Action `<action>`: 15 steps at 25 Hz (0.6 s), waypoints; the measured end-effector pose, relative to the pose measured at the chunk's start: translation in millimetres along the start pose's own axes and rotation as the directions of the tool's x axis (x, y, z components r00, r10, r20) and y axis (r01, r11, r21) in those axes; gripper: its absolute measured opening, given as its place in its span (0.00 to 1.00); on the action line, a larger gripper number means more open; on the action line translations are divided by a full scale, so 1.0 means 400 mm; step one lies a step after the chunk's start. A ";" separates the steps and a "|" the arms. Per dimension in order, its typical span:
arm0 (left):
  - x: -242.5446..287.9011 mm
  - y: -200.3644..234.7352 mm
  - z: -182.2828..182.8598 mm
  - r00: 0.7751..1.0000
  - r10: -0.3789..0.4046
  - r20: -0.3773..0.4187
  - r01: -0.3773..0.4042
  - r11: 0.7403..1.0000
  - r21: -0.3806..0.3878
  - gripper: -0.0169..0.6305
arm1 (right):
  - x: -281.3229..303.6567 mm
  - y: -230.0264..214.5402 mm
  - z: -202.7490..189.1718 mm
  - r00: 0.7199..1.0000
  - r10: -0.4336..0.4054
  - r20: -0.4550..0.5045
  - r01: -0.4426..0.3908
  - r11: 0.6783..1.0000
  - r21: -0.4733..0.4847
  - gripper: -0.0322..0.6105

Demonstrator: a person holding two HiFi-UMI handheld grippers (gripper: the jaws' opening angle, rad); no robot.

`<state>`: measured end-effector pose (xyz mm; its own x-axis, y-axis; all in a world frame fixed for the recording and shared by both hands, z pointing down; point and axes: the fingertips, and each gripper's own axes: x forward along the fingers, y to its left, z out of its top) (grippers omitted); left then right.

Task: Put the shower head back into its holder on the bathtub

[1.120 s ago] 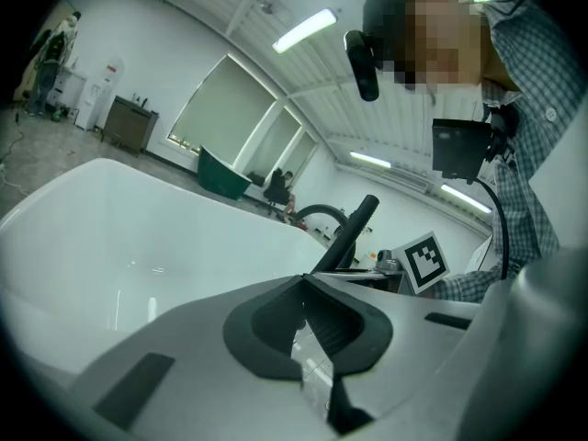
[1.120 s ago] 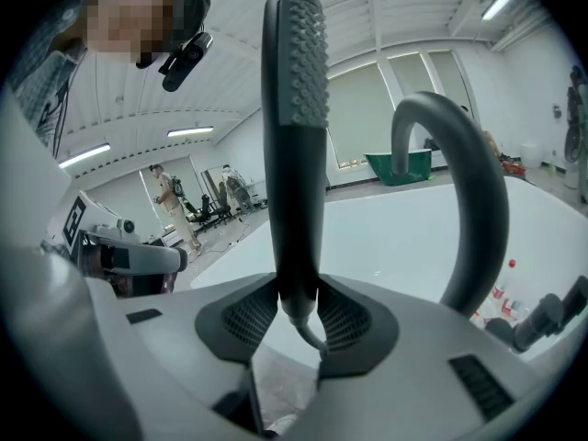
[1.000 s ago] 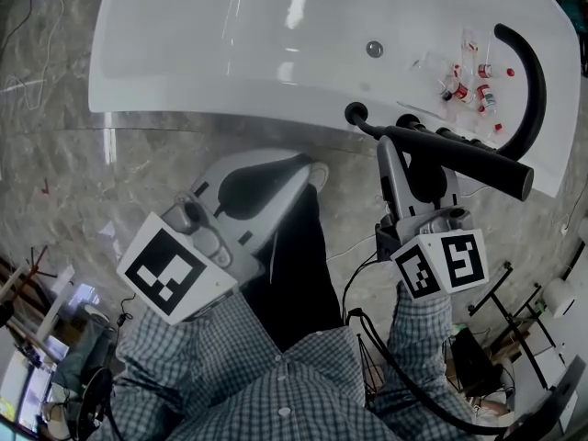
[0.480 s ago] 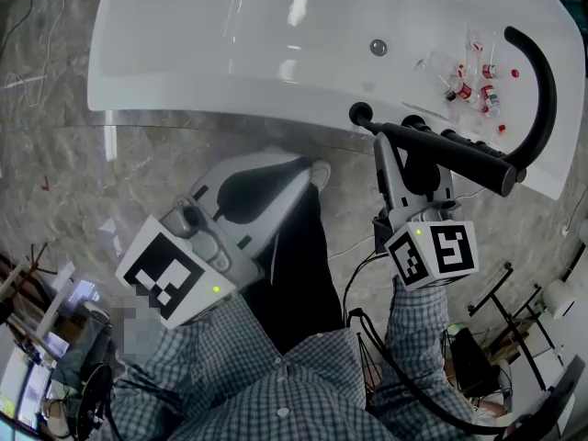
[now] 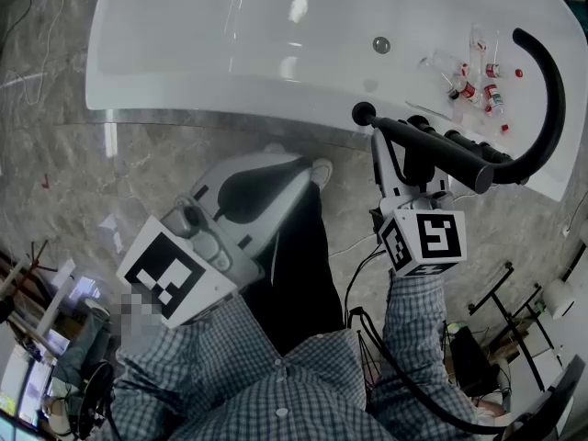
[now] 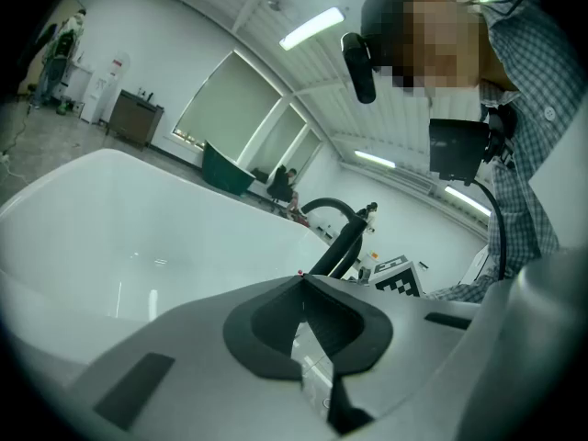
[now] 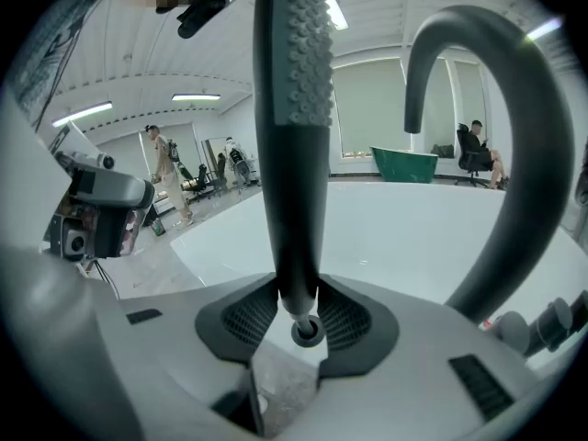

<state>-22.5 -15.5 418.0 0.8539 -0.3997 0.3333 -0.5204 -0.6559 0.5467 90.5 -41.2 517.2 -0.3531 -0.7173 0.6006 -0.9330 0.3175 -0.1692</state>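
The black shower head [image 5: 432, 152] is a long wand, and my right gripper [image 5: 390, 147] is shut on its thin lower part beside the white bathtub [image 5: 230, 53]. Its lower end meets the black ring holder [image 5: 364, 114] on the tub's rim; I cannot tell if it is seated. In the right gripper view the shower head [image 7: 294, 108] stands upright between the jaws of the right gripper [image 7: 297, 297], with the ring holder [image 7: 307, 331] just under its tip. My left gripper [image 5: 312, 169] is shut and holds nothing, low over the floor. Its jaws [image 6: 303, 283] point at the tub.
A black curved spout [image 5: 549, 81] arches over the tub's right end, also in the right gripper view [image 7: 514, 136]. Several small red-capped bottles [image 5: 473, 85] lie inside the tub there. Black knobs [image 5: 464, 141] line the rim. A drain fitting [image 5: 380, 45] sits mid-tub. Marble floor [image 5: 55, 154] lies in front.
My right gripper has shifted left and the shower head's far end has swung left and up, while its lower end stays by the ring holder. The left gripper has not moved.
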 end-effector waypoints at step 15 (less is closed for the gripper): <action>0.005 0.027 -0.024 1.000 0.002 -0.015 -0.003 1.000 -0.024 0.04 | 0.075 -0.008 -0.068 1.000 -0.019 -0.017 0.018 0.998 -0.061 0.26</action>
<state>-26.5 -17.0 432.0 0.8525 -0.3915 0.3463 -0.5227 -0.6392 0.5641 84.7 -47.0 556.8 -0.3338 -0.7124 0.6173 -0.9333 0.3415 -0.1106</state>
